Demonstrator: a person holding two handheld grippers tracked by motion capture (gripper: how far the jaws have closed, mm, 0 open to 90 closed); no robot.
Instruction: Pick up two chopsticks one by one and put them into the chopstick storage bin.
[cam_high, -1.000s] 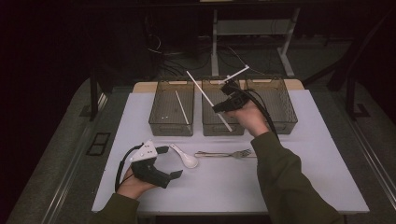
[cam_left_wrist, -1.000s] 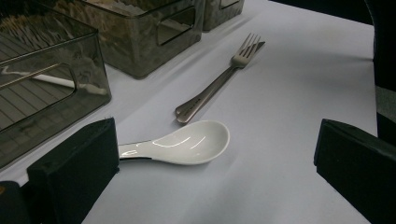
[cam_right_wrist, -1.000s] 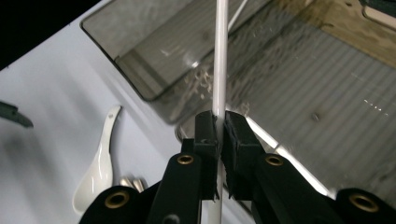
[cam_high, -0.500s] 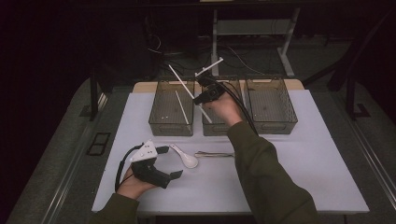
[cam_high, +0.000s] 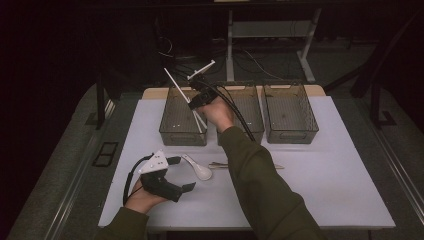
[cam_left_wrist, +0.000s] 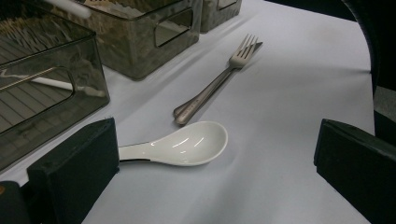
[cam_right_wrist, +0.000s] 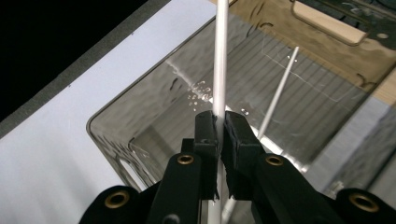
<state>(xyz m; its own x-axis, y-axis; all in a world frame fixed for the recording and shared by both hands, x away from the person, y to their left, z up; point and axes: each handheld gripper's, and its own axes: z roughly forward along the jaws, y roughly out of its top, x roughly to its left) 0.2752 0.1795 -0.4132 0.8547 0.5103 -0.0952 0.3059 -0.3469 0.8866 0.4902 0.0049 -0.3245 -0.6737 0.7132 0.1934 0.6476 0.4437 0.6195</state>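
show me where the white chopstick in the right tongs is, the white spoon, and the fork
white chopstick (cam_right_wrist: 220, 56), right gripper view, on its shaft above the jaws.
white spoon (cam_left_wrist: 198, 142), left gripper view, inside its bowl.
fork (cam_left_wrist: 212, 87), left gripper view, midway along its handle.

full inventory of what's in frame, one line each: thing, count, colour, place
bins: 3, smoky clear plastic, in a row at the far side of the table
chopstick in grip: 1, white, pinched in the right gripper above the left bin
chopstick in bin: 1, white, lying in the left bin
soup spoon: 1, white, on the cover near the left gripper
fork: 1, metal, on the cover beyond the spoon
table cover: 1, pale lilac-white
left gripper: black, jaws open, resting on the table
right gripper: black, shut on the chopstick
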